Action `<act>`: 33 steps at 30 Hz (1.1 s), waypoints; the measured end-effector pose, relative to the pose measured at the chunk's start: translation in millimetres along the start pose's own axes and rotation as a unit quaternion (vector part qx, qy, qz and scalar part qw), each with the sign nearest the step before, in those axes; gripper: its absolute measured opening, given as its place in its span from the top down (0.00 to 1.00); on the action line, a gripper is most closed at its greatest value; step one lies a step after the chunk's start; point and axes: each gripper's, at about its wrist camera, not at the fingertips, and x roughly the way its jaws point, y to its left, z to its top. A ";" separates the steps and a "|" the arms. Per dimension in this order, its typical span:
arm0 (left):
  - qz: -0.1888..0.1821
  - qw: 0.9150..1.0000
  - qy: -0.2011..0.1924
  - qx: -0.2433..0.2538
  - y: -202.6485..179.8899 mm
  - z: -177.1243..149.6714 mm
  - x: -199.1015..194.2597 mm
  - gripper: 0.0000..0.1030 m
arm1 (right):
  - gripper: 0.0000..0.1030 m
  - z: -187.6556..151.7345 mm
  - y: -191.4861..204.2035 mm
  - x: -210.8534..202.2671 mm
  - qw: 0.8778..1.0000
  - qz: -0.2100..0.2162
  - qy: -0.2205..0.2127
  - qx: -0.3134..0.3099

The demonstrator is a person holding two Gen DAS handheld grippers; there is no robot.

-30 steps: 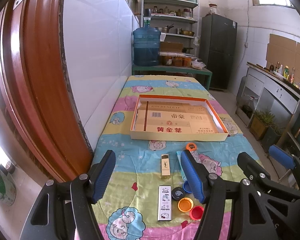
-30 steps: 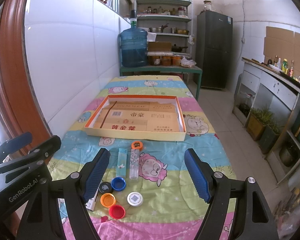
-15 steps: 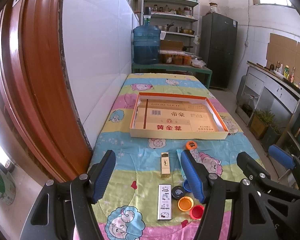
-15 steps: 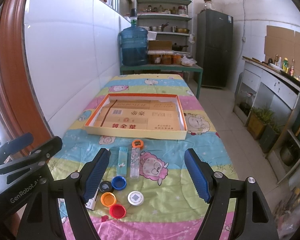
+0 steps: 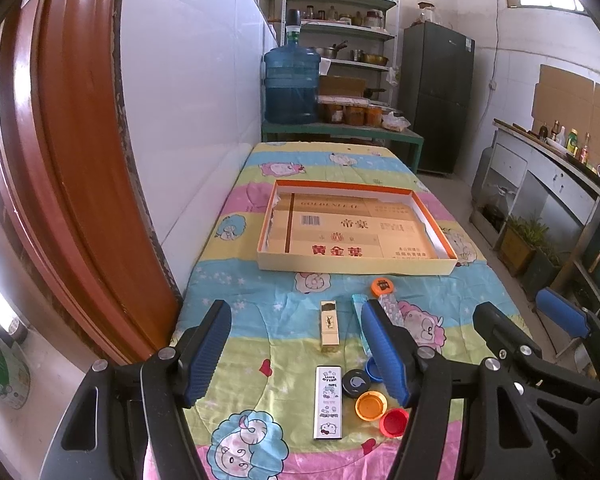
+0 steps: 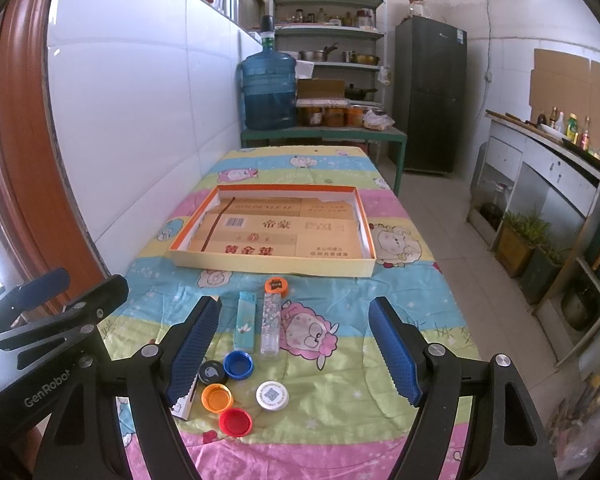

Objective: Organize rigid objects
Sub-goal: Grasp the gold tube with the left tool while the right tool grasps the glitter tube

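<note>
- Little moved since earlier; view crept slightly nearer the table.
- Left gripper (image 5: 296, 354) and right gripper (image 6: 294, 350): fingers spread, empty.
- Caps (image 6: 227, 378) and lighters (image 6: 245, 326) lie before the empty box (image 6: 370, 268).
- Risk: round caps could skid on the soft cloth (image 6: 400, 344) if pinched off-centre.

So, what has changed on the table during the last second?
Almost nothing. Both views shift only a little, so the left gripper and right gripper barely moved; both are open and hold nothing. The bottle caps, the lighters and the cardboard tray lie where they were.
</note>
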 end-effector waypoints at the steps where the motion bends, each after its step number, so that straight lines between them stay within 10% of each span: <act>1: 0.000 1.000 0.000 0.000 0.0 -0.2 0.3 0.34 | 0.23 -0.7 0.6 0.8 1.000 -0.001 0.000 0.000; 30: -0.052 0.994 0.100 -0.004 9.6 -24.5 97.5 0.38 | 0.24 -36.8 -9.0 79.1 0.996 0.029 0.084 -0.001; 33: -0.057 0.992 0.114 0.005 0.2 -17.3 116.1 0.41 | 0.35 -27.9 -6.8 101.1 0.994 0.044 0.100 -0.002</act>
